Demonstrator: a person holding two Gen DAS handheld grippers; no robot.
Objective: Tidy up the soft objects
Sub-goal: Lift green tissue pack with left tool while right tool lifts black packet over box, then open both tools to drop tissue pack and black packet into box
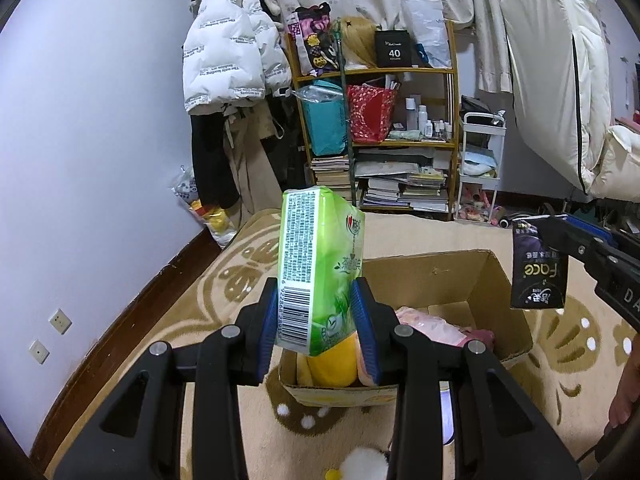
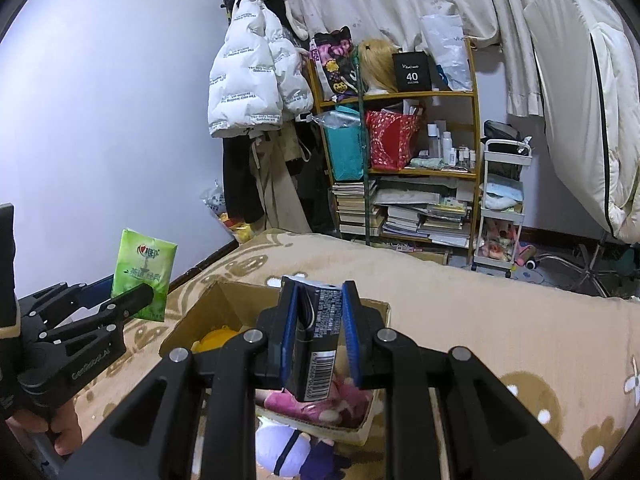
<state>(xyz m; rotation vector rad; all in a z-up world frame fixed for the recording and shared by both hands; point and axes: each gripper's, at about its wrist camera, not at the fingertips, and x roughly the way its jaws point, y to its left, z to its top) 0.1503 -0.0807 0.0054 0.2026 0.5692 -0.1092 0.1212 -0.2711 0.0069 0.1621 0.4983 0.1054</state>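
Observation:
My left gripper [image 1: 316,312] is shut on a green tissue pack [image 1: 320,264], held upright above the near edge of an open cardboard box [image 1: 436,276]. The same green pack [image 2: 142,272] shows at the left of the right wrist view, clamped in the left gripper [image 2: 134,302]. My right gripper [image 2: 318,336] is shut on a black tissue pack [image 2: 316,344], held above the box [image 2: 188,328]. That black pack [image 1: 538,272] hangs at the right of the left wrist view. Inside the box lie a yellow soft item [image 1: 334,364] and pink soft items [image 1: 432,326].
The box stands on a beige patterned rug [image 2: 480,320]. A white and purple plush [image 2: 288,446] lies in front of the box. Behind stand a wooden shelf [image 1: 400,144] full of books and bags, a white trolley [image 1: 480,168], hanging coats [image 1: 228,60] and curtains. A person's hand [image 2: 60,428] holds the left gripper.

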